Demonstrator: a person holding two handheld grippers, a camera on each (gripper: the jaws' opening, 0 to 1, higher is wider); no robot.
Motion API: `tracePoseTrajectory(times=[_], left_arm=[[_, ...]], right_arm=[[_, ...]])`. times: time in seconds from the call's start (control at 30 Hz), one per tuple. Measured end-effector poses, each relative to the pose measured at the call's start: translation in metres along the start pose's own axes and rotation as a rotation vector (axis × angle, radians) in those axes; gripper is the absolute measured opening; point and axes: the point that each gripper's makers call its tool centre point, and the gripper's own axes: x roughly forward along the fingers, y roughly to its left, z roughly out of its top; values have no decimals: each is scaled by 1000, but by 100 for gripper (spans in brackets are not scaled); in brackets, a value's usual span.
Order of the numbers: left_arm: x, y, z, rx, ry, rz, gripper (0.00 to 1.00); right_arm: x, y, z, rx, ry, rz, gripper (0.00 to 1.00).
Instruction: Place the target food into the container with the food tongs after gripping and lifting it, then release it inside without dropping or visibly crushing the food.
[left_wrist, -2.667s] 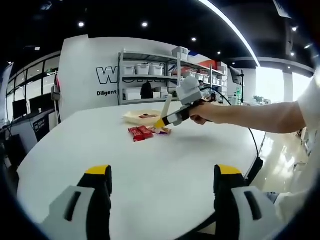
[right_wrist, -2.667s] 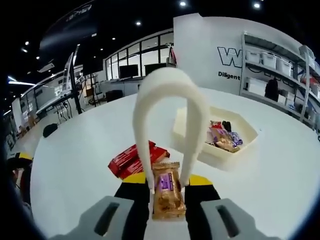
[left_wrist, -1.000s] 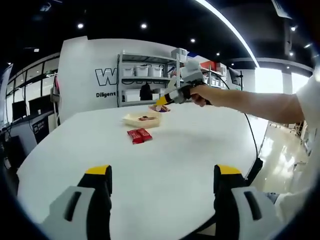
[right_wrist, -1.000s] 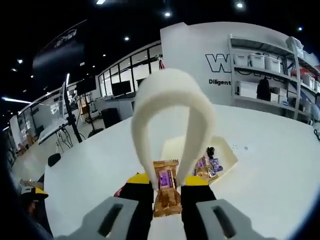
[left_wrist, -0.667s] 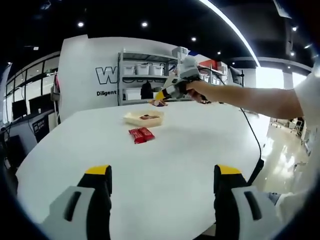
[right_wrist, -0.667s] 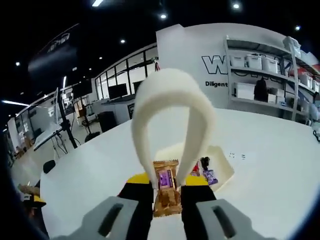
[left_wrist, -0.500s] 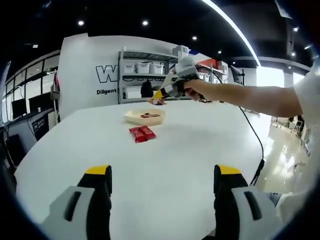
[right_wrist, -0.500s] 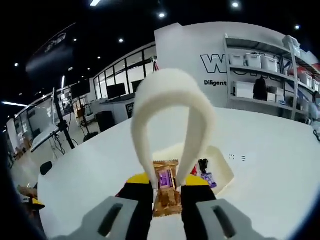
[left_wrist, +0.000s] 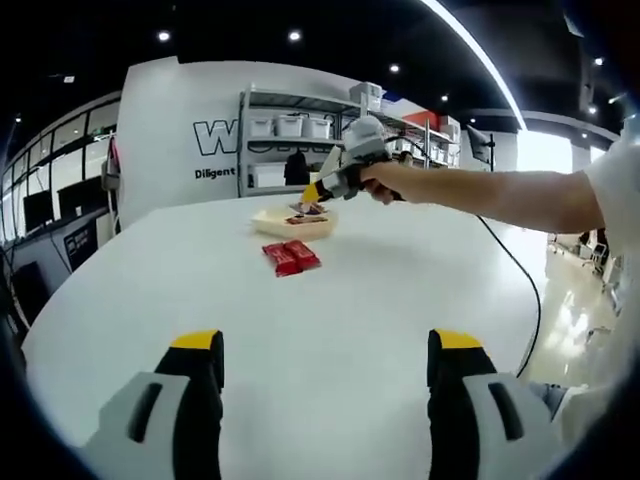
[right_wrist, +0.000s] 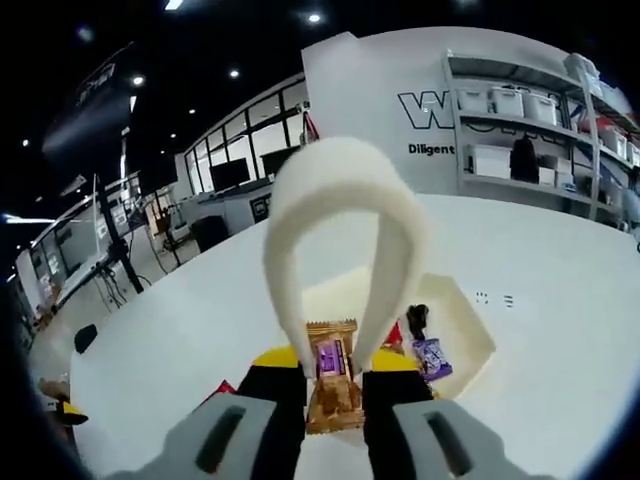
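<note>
Right gripper (right_wrist: 334, 372) squeezing tongs (right_wrist: 340, 230) on snack packet (right_wrist: 332, 385), above container (right_wrist: 470, 335)

Red packets (left_wrist: 290, 257) lie just beside the container (left_wrist: 268, 223); table (left_wrist: 330, 300) around is bare

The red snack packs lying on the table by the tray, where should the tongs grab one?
Across the narrow middle of a red snack pack, probably from above. The packs lie flat on the white table, side by side and seemingly touching, so take the outer long edge first. The tongs are busy holding a brown wrapped snack above the tray.
</note>
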Motion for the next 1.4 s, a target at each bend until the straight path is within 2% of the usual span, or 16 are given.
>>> tracePoseTrajectory(times=[0.2, 0.83, 1.4], left_arm=[[5, 1, -3, -2, 10, -4, 82], [16, 9, -11, -10, 35, -5, 82], [18, 11, -13, -19, 37, -5, 82]], right_arm=[[15, 1, -12, -19, 32, -5, 14], [36, -13, -16, -14, 33, -21, 15], [37, -13, -15, -25, 15, -27, 16]])
